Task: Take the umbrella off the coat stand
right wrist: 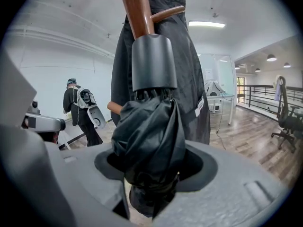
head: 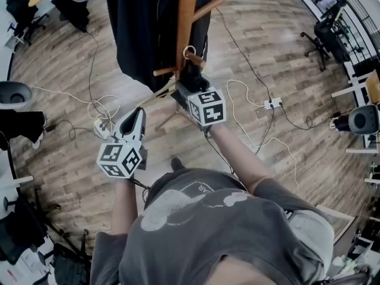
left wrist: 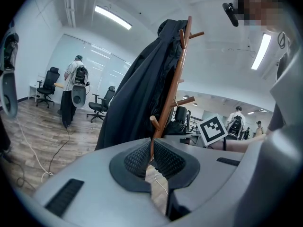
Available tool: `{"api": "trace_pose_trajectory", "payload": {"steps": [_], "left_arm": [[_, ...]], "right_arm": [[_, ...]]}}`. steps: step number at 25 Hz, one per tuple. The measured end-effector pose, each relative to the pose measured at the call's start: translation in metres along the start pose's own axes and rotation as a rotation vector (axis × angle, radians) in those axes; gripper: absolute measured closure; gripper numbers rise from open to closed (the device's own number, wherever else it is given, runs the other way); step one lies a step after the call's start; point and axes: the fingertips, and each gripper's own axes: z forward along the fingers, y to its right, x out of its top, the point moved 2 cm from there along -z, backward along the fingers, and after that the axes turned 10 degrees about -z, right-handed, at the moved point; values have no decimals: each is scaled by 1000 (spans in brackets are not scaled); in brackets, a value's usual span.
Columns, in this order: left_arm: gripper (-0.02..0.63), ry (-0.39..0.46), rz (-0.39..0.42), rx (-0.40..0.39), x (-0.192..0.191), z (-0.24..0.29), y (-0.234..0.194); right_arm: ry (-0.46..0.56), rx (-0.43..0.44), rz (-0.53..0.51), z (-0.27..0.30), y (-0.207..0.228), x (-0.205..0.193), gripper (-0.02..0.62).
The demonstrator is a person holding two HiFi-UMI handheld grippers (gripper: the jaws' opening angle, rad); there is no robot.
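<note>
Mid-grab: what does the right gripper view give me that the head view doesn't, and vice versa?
Right gripper view only: the folded black umbrella pressed between the right gripper's jaws, its handle up by the coat stand. Head view only: the left gripper, shut and empty, apart from the stand, and cables across the floor. Both: the wooden stand and the dark coat on it.

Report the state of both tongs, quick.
Left tongs: closed, holding nothing.
Right tongs: closed on the folded umbrella.
</note>
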Motion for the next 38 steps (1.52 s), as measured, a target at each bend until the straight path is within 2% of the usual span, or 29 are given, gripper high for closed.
{"api": "trace_pose_trajectory", "payload": {"steps": [17, 33, 38], "left_arm": [[584, 22, 18, 1, -6, -8, 30], [584, 63, 26, 17, -24, -33, 76], [584, 72, 29, 18, -32, -38, 96]], "right_arm": [[30, 44, -10, -38, -6, 3, 341], [75, 90, -25, -94, -20, 2, 341], [89, 111, -2, -117, -17, -2, 341]]}}
